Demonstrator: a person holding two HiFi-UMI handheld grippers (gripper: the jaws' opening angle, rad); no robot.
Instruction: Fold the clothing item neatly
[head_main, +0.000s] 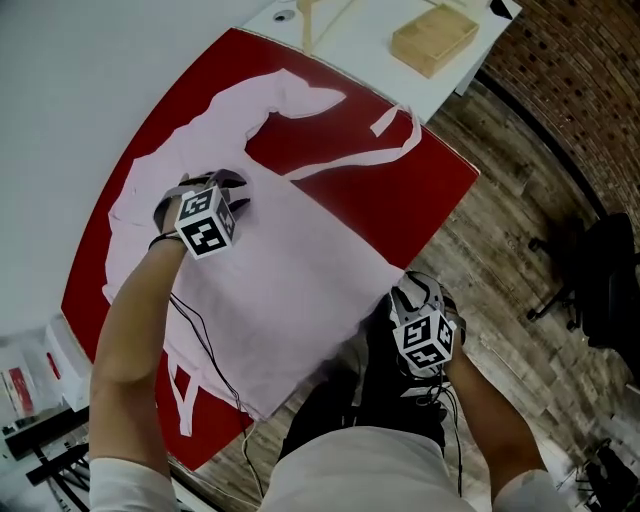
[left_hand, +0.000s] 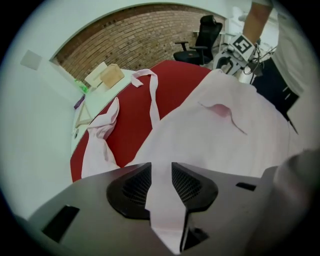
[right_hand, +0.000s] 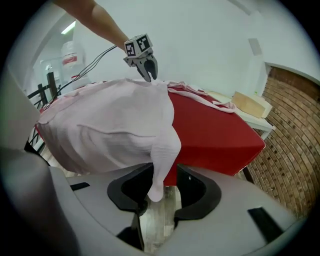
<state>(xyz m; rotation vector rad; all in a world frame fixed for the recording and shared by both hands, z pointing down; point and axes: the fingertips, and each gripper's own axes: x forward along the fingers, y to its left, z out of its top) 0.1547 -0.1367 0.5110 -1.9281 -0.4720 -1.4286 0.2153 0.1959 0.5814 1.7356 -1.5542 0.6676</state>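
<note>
Red tabletop (head_main: 410, 190) carried the pale pink strapped cloth garment (head_main: 290, 270) spread mostly flat, folding apparently barely begun, with the left gripper (left_hand: 161, 172) at nine o'clock part-open over the cloth and the right gripper (right_hand: 164, 175) at five o'clock, jaws apart, a hem corner dangling loosely between them.

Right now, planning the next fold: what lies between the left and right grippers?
The pink garment, spread on the red table, fills the stretch from left gripper to right gripper; head view shows it.
</note>
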